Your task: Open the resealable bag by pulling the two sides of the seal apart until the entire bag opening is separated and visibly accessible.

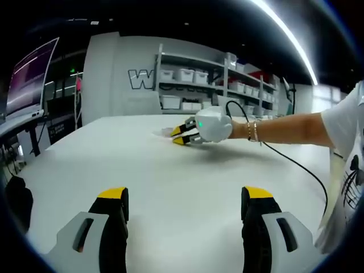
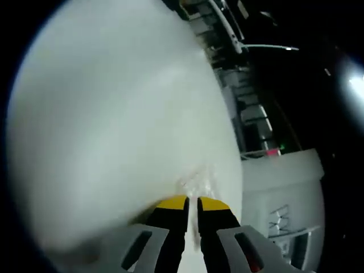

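- Left gripper view: left gripper (image 1: pixel 185 199) low over the white table (image 1: pixel 114 159), jaws wide apart, nothing between them, yellow tips facing forward.
- Farther along the table, the right gripper (image 1: pixel 183 134) comes in from the right, white body with a green light, yellow-tipped jaws down at the tabletop.
- A forearm (image 1: pixel 284 129) with a bracelet holds it; a black cable (image 1: pixel 296 165) trails from it across the table toward the person's white shirt (image 1: pixel 347 170).
- Bag (image 1: pixel 166 132): a pale clear patch lying flat on the table right at the right gripper's tips; too small and faint to tell if the seal is open.
- Left gripper well apart from the bag.
- Background: shelves (image 1: pixel 193 85) with white bins, a monitor (image 1: pixel 28 85) at left.
- Right gripper view: view rolled steeply, table (image 2: pixel 114 114) takes most of the picture.
- Right gripper (image 2: pixel 192 206) jaws nearly together, a thin slit between the yellow tips.
- Bag (image 2: pixel 199 182) shows as a clear crinkled film just ahead of the tips, its edge running into the slit, so the jaws look clamped on the bag's edge.
- Cannot tell from here whether the opening is separated.
- Shelving (image 2: pixel 250 114) dim at right.
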Demonstrator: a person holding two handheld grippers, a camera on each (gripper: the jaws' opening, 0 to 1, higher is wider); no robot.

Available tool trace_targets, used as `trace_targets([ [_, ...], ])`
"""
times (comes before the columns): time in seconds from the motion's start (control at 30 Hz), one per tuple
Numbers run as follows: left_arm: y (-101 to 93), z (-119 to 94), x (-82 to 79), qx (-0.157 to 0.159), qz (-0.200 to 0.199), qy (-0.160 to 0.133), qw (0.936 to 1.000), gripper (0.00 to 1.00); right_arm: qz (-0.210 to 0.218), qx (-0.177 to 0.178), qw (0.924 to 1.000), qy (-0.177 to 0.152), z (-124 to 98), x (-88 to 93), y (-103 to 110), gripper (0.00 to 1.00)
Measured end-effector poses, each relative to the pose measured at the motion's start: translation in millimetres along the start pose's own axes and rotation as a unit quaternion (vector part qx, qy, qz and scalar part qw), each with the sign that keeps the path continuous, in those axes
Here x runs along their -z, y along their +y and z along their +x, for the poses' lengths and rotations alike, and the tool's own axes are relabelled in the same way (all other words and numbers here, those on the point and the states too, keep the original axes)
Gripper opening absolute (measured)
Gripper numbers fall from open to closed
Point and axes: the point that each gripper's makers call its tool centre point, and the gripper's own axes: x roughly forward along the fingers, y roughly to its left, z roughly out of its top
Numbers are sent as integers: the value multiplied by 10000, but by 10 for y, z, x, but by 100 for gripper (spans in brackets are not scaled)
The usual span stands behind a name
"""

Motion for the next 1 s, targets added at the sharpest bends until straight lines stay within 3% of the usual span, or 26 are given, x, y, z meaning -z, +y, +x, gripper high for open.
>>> trace_targets([
  [0.17,28,-40,-4,-43,-16,-19,10000,80,13,42,10000,-5,-8,-11,-21,0],
  [0.37,21,-72,-43,-61,-3,-77,10000,80,832,254,9962,-95,-110,40,-187,0],
  [0.5,3,-80,-59,-48,17,-91,9999,80,1497,630,9865,-181,-239,70,-397,0],
  [0.63,-24,-81,-87,-30,42,-110,9999,80,2184,765,9724,-296,-331,114,-533,0],
  [0.7,-41,-90,-101,-22,55,-126,9999,80,2671,963,9582,-343,-396,188,-653,0],
  [0.8,-52,-104,-108,-31,65,-144,9999,80,3455,1240,9294,-393,-483,324,-816,0],
  [0.87,-57,-111,-106,-35,59,-147,9999,80,3783,1354,9149,-395,-466,434,-942,0],
  [1.0,-68,-127,-110,-39,62,-155,9999,80,3977,1551,9036,-369,-552,567,-1073,0],
])
